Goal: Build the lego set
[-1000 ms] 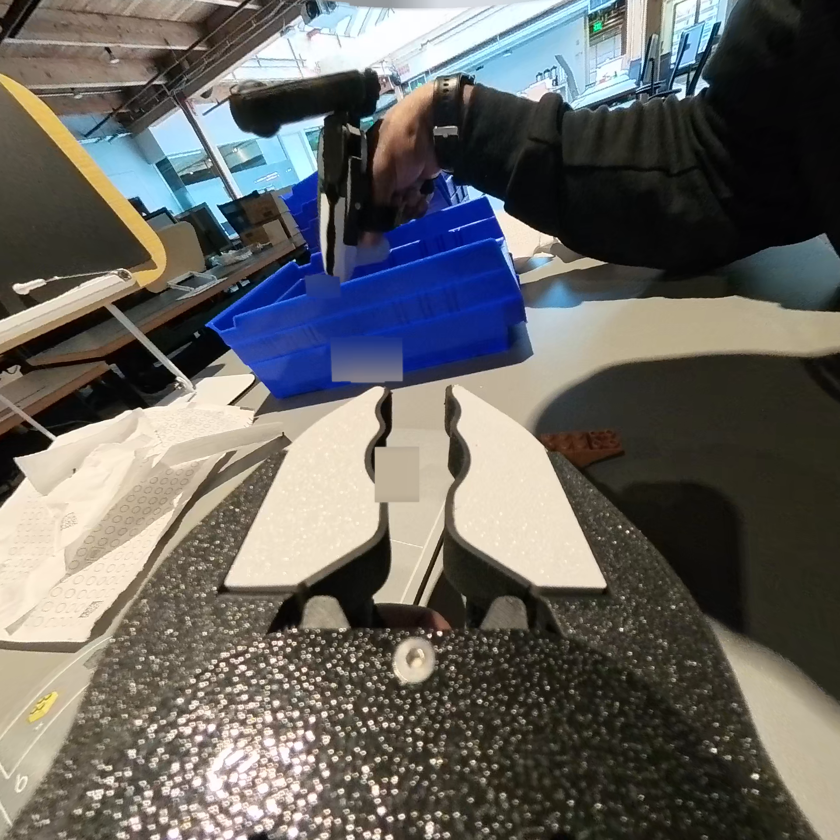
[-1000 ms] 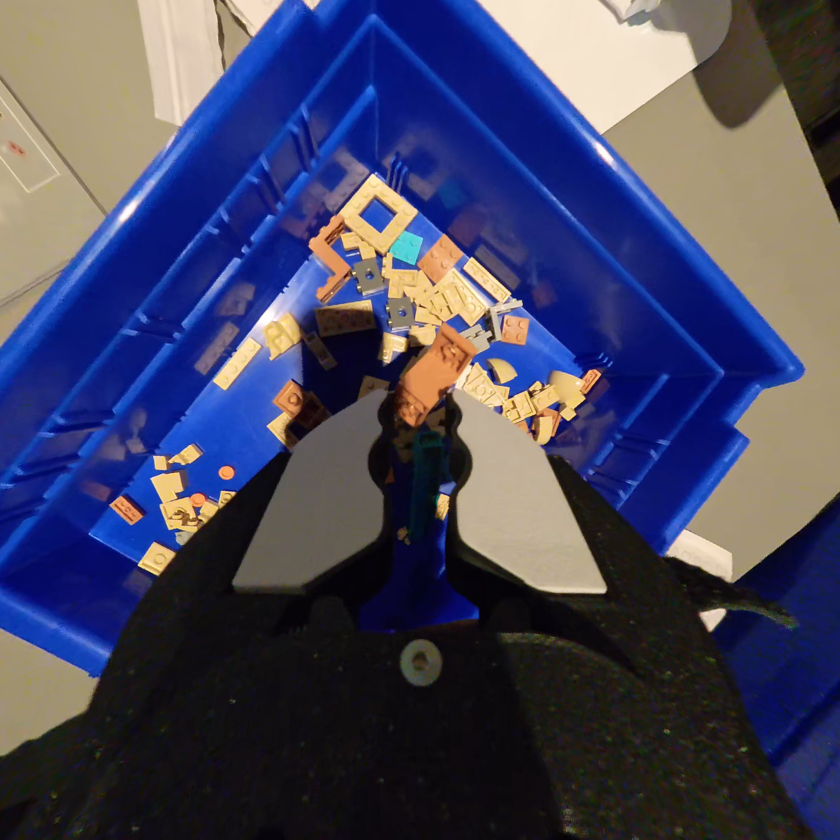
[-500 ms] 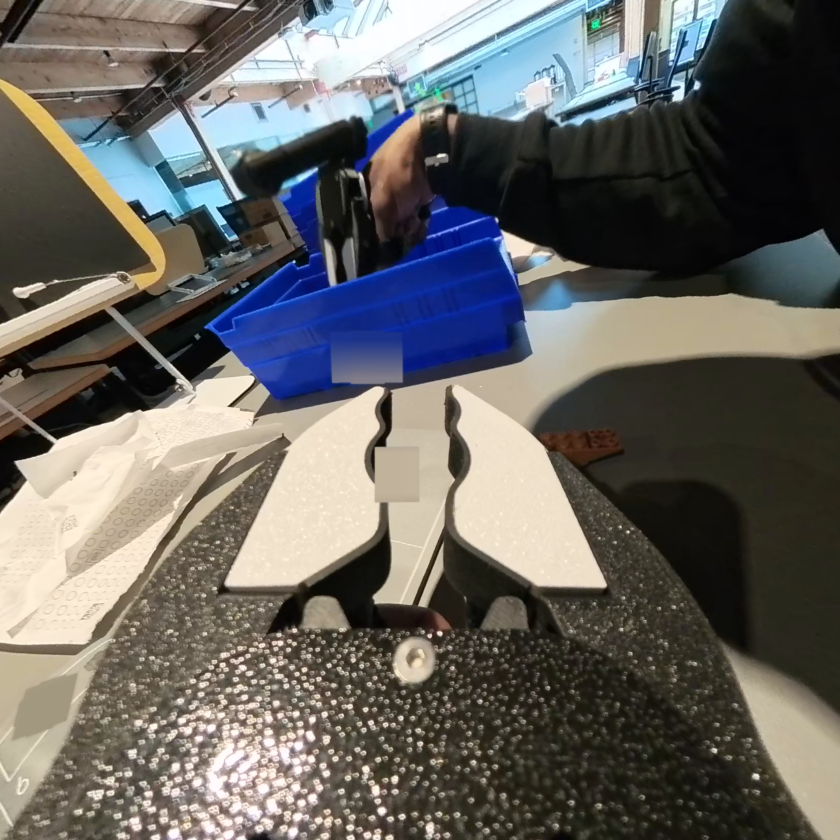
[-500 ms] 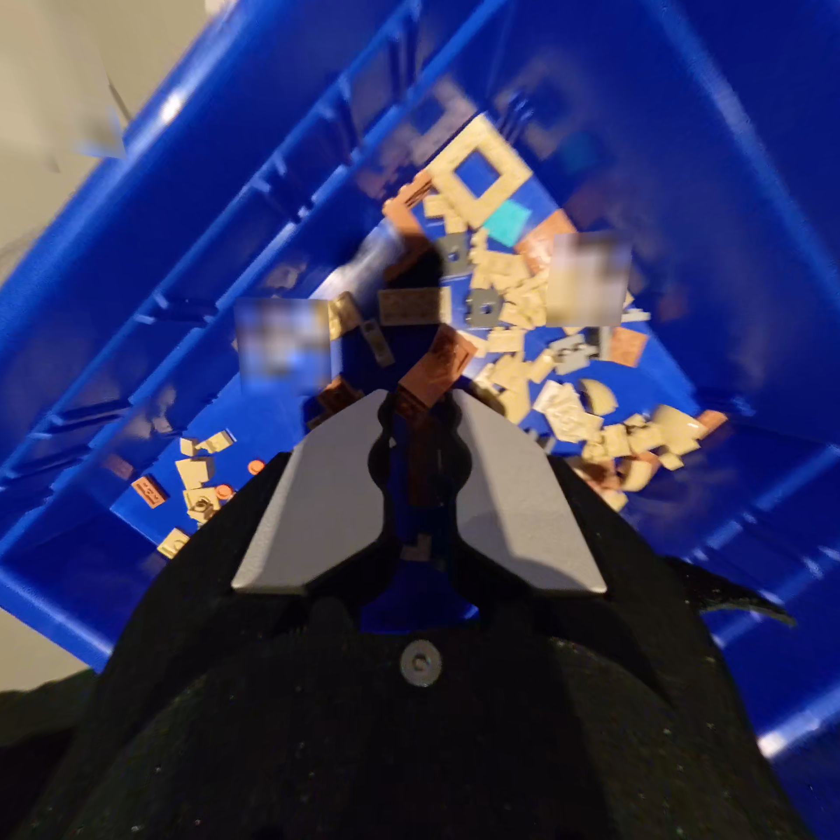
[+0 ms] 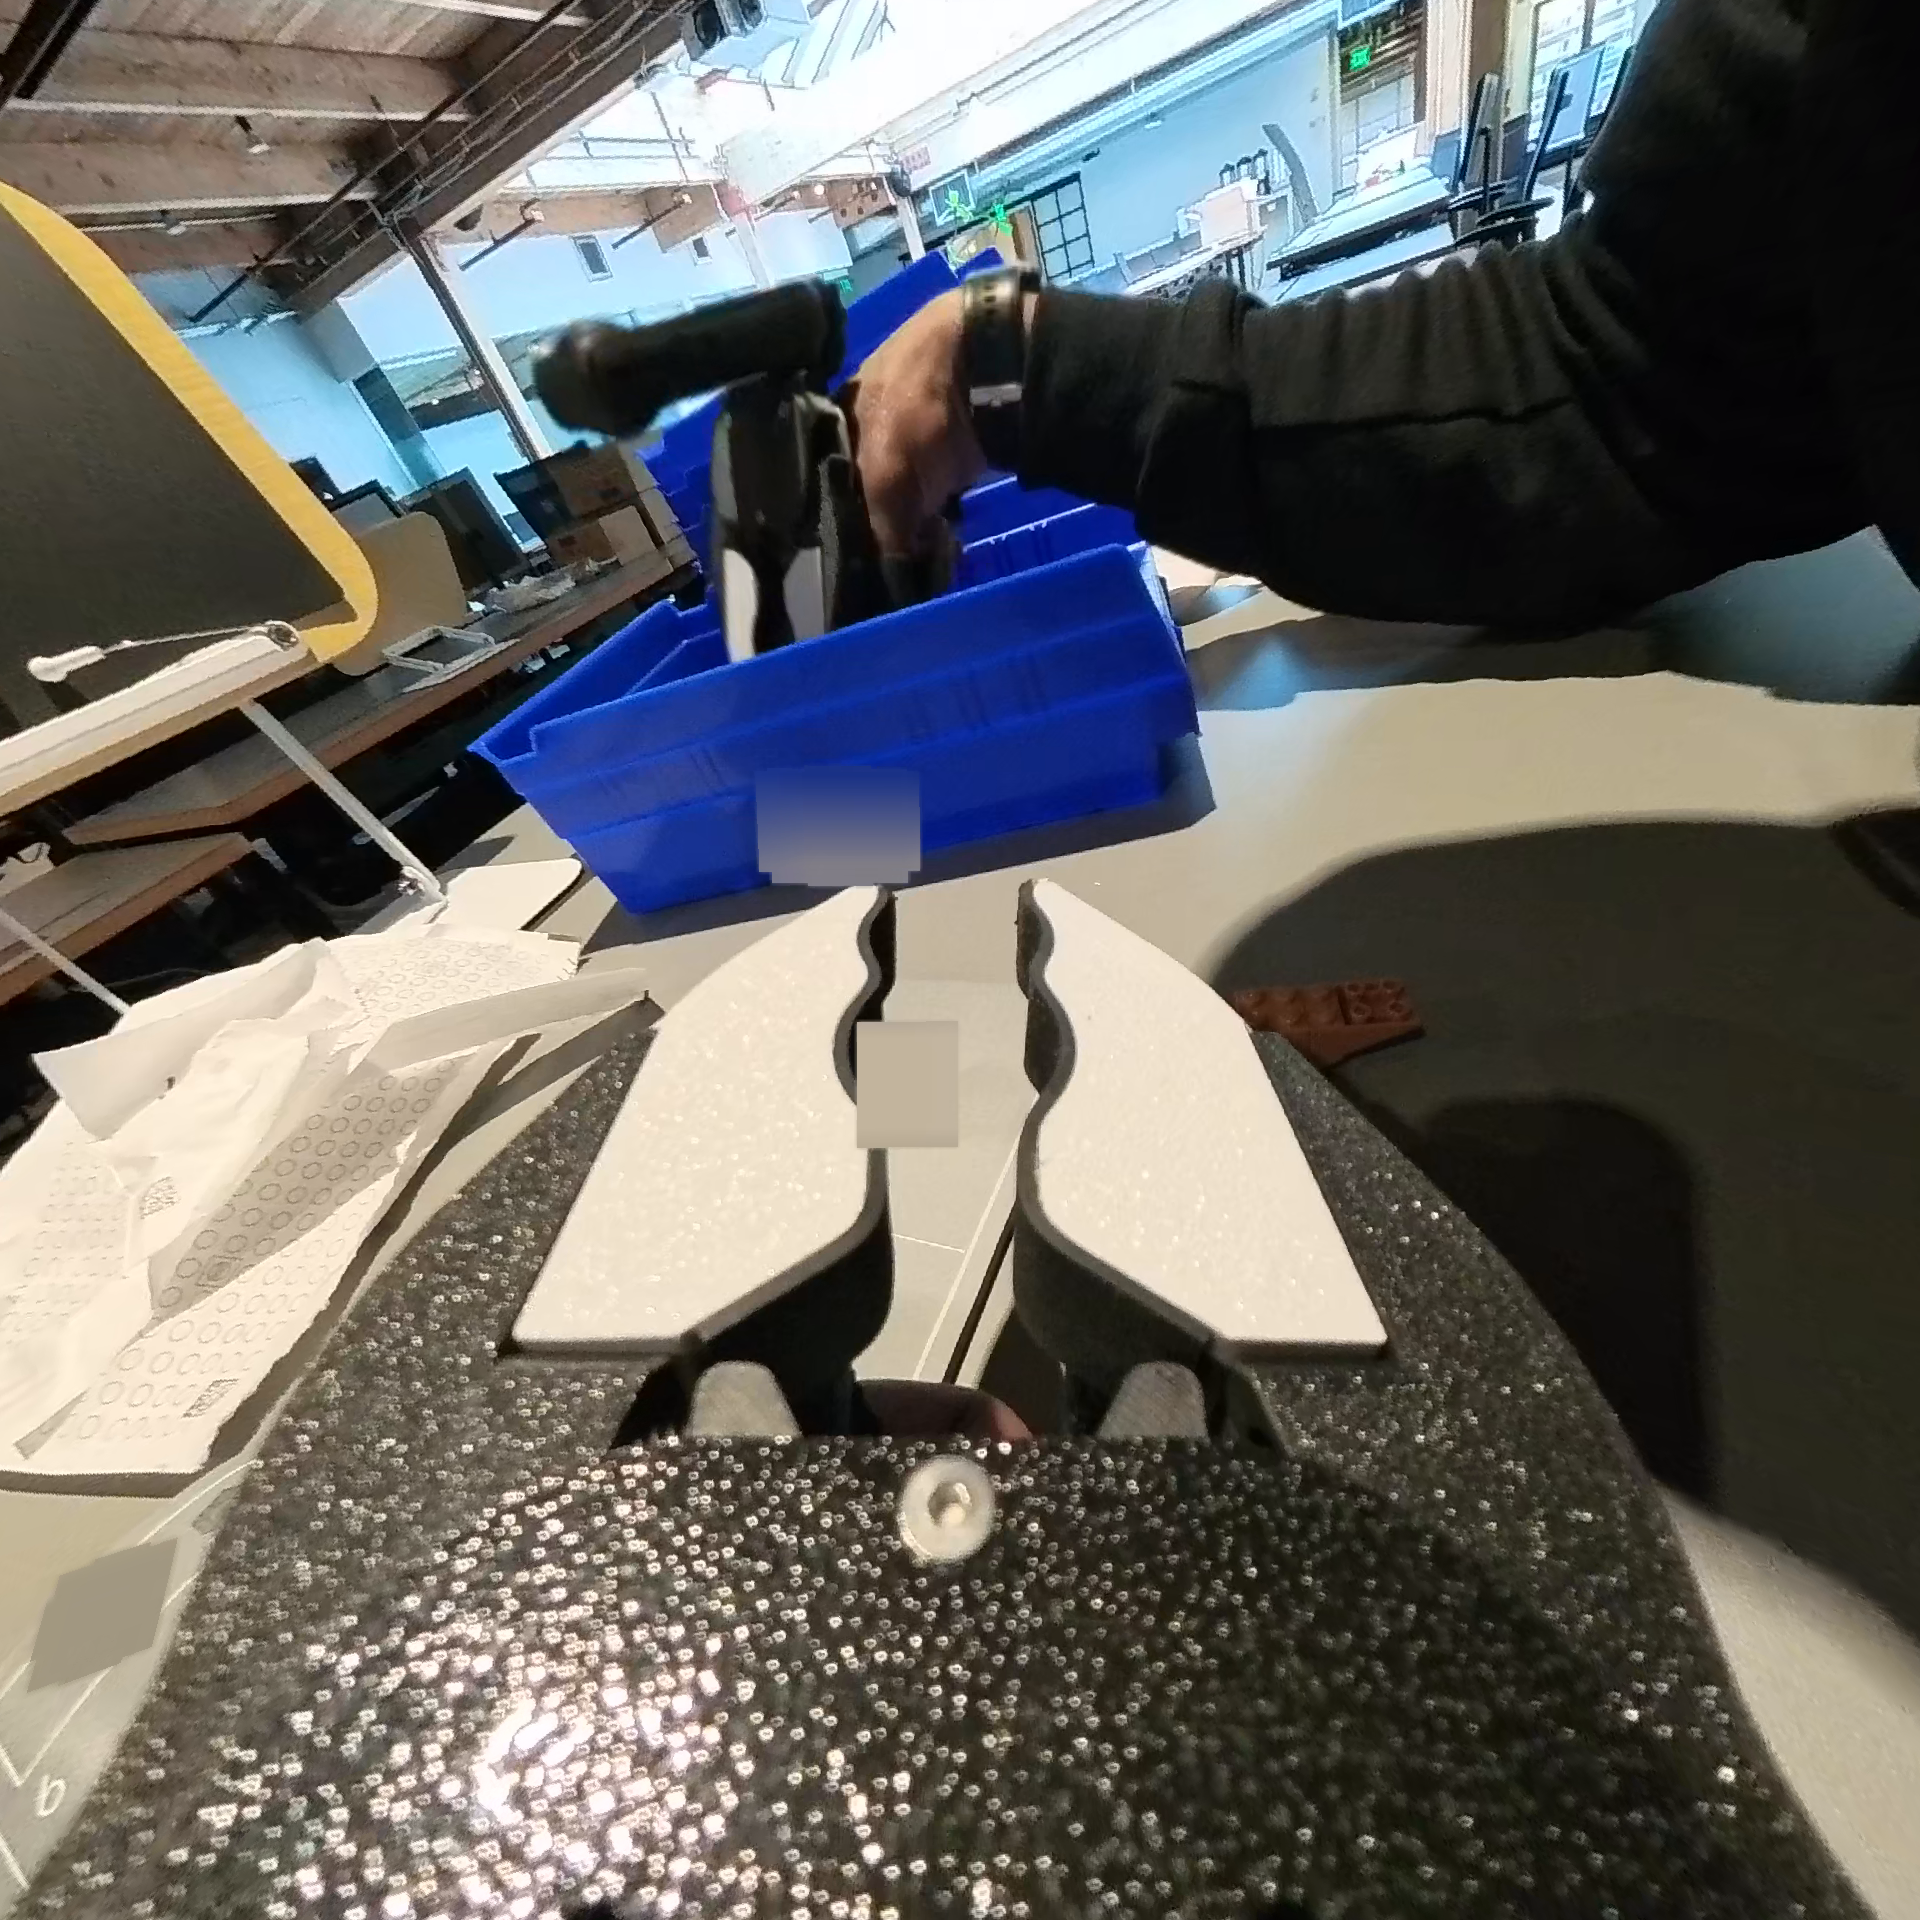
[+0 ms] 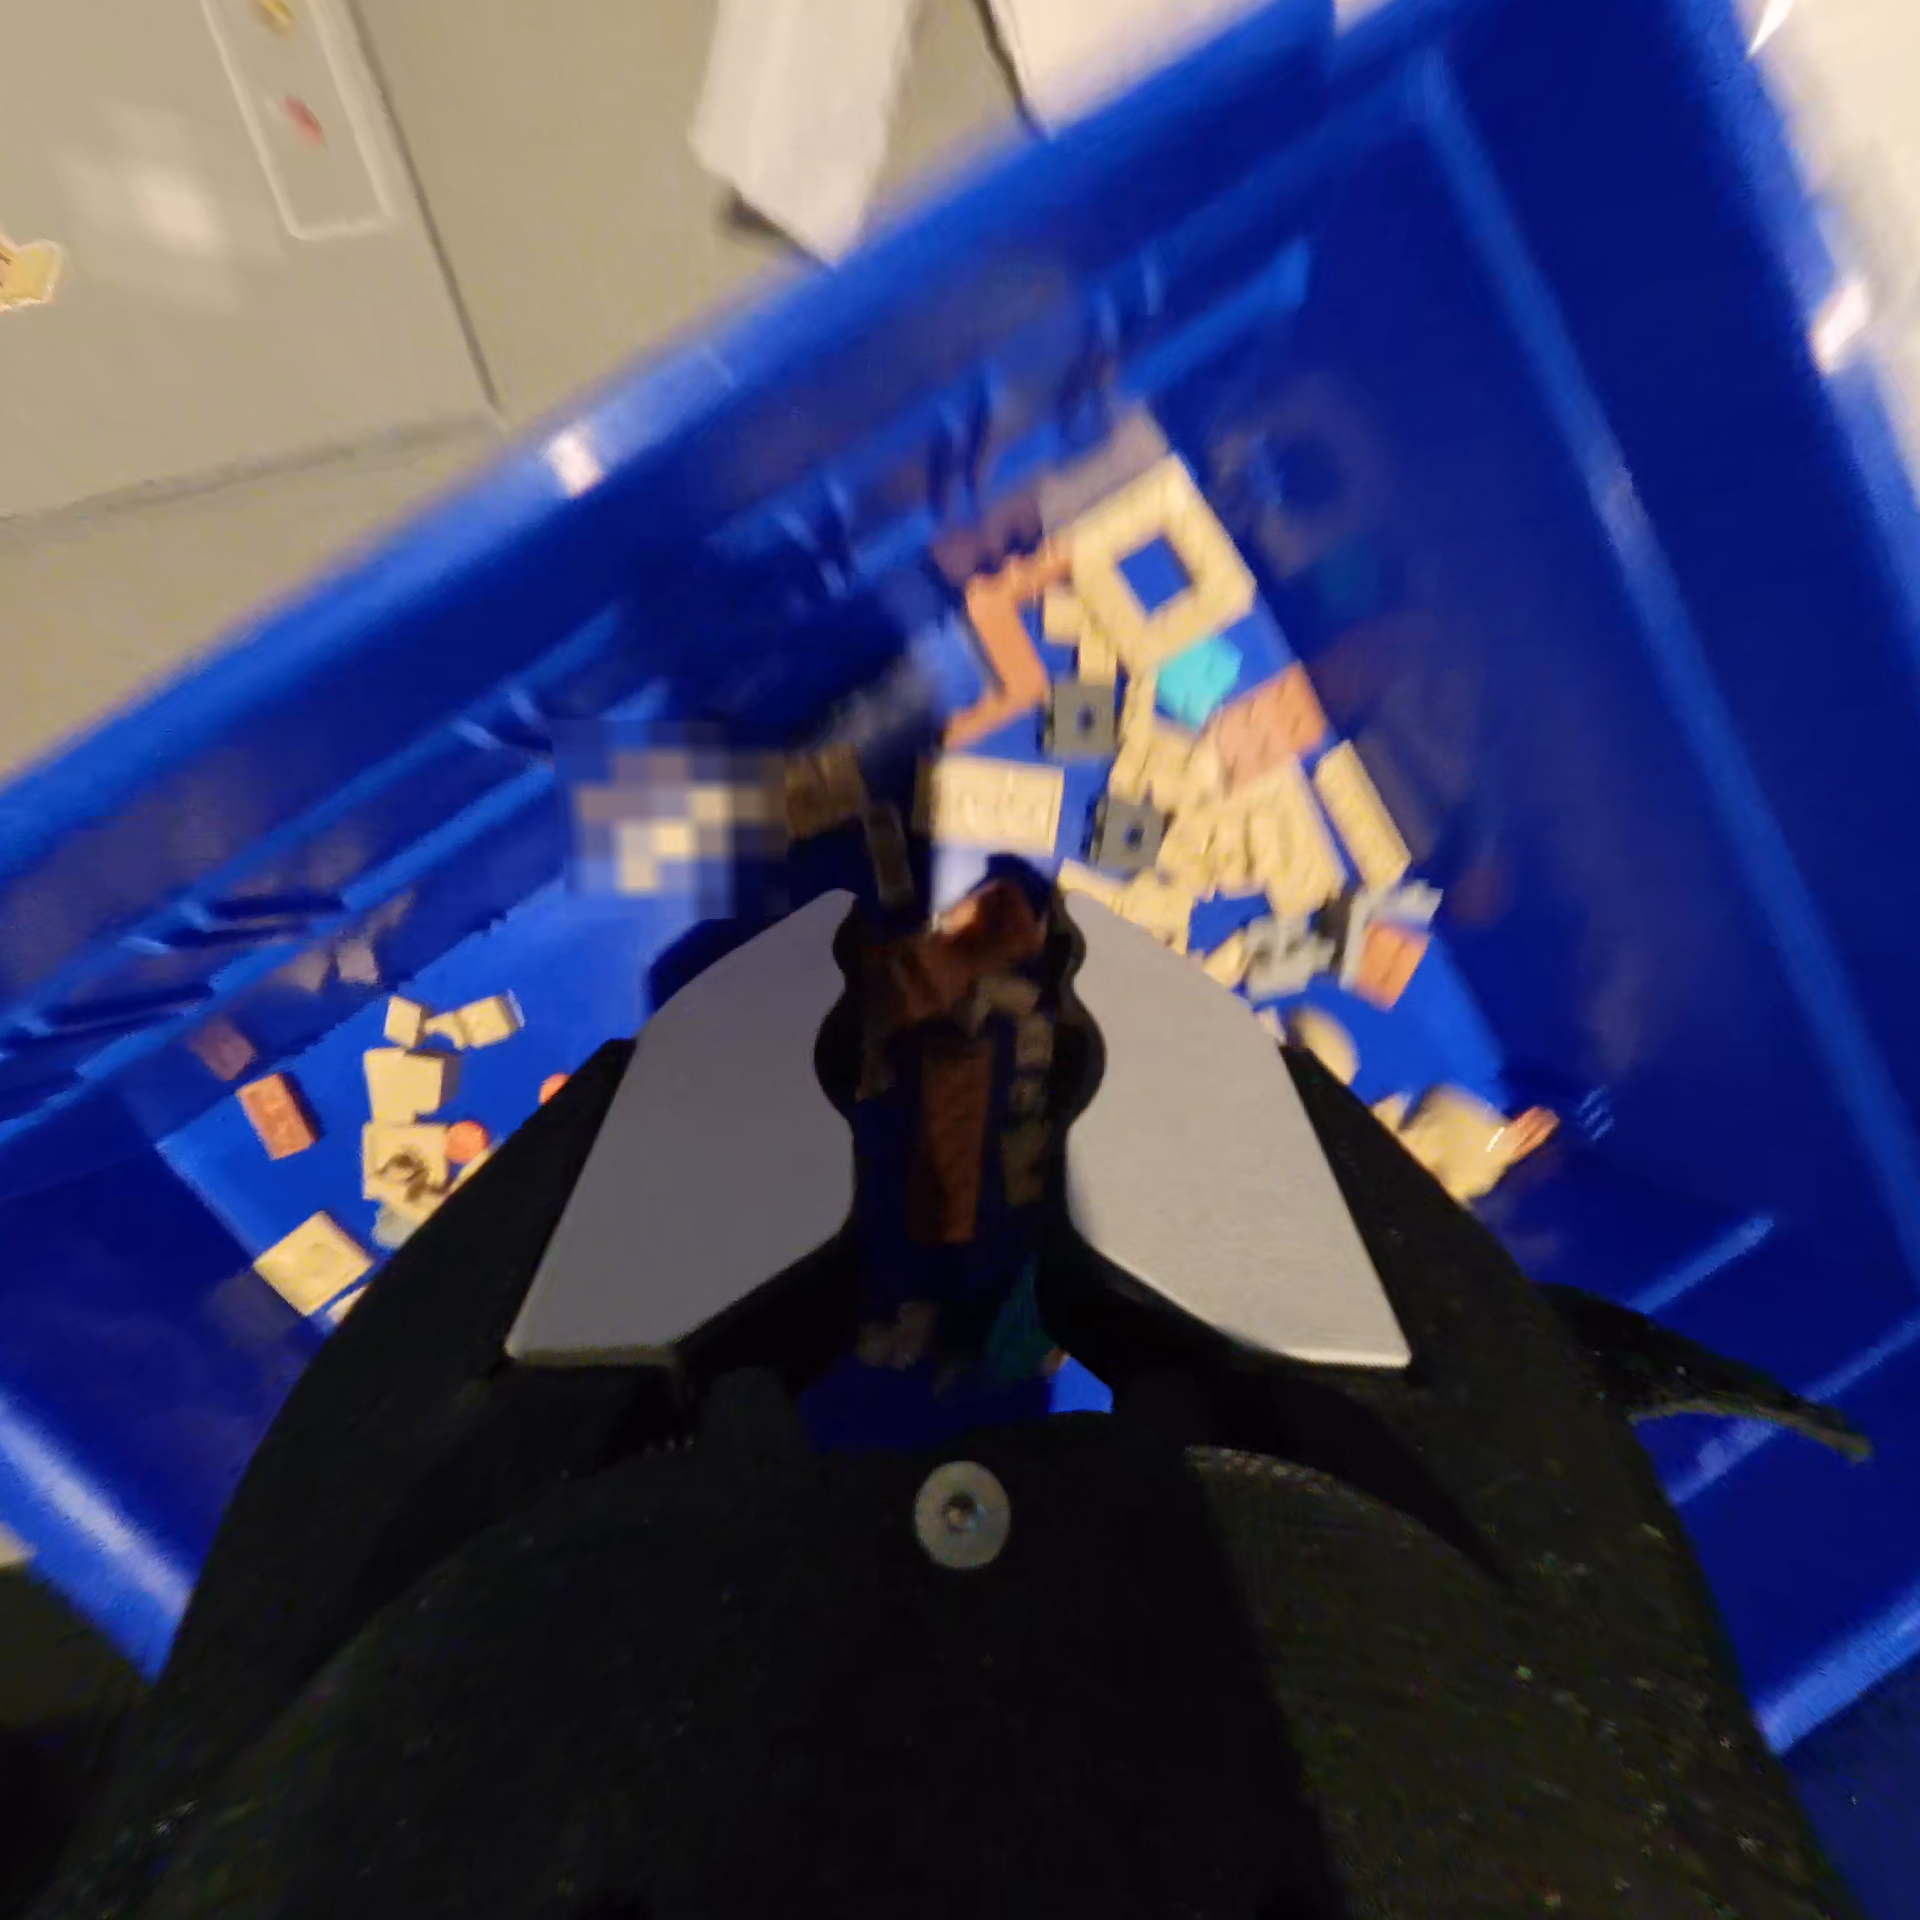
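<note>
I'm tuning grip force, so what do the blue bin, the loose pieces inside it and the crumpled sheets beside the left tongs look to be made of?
The blue bin looks like moulded hard plastic: glossy, ribbed walls with highlights. The loose pieces, tan, orange and grey, seem rigid plastic with flat faces, though blurred. The crumpled sheets look like thin matte paper, creased and torn, possibly emptied packaging.

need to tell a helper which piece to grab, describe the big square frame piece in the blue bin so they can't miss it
Look into the blue bin that the right gripper reaches into; loose tan, orange and grey pieces litter its floor. The tan square frame lies at the far end of the pile, beside a small turquoise tile. It is the only piece with an open middle showing blue floor.
</note>
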A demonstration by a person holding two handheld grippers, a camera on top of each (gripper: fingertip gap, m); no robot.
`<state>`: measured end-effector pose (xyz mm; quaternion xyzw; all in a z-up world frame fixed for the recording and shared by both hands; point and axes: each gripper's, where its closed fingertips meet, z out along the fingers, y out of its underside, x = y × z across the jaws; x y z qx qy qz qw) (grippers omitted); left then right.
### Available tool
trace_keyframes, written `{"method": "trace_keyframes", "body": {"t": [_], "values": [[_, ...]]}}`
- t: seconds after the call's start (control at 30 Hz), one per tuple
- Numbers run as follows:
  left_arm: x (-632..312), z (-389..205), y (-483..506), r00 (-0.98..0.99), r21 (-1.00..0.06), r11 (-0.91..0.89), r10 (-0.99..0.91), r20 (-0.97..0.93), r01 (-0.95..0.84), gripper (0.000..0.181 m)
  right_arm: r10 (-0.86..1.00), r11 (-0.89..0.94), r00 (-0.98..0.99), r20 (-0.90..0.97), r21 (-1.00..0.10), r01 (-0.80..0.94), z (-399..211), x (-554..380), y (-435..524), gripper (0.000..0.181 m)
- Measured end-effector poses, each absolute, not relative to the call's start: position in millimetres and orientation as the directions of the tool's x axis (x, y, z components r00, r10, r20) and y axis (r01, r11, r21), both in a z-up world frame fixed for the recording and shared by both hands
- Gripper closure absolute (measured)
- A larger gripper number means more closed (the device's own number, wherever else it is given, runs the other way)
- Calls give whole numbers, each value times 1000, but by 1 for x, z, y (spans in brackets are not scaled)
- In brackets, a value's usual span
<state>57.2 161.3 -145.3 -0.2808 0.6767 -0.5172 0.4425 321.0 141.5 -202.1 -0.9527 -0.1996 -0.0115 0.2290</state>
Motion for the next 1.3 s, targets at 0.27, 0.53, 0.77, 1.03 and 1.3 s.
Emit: {"method": "trace_keyframes", "body": {"t": [0.27, 0.53, 0.77, 1.03, 1.3], "values": [[58, -145, 162, -450, -951, 300, -841, -300, 73, 159, 355, -814, 929, 110, -451, 365, -220, 309, 171, 152], [58, -145, 163, -450, -953, 295, -843, -295, 73, 159, 262, -873, 957, 124, -392, 289, -234, 319, 176, 167], [57, -145, 162, -450, -951, 299, -841, -300, 76, 160, 184, -870, 971, 154, -434, 234, -223, 335, 177, 177], [57, -145, 162, -450, -951, 299, -841, -300, 75, 159, 176, -870, 973, 146, -439, 223, -218, 339, 172, 176], [57, -145, 163, -450, -952, 296, -842, -297, 75, 159, 144, -860, 973, 180, -463, 213, -206, 347, 170, 172]]}}
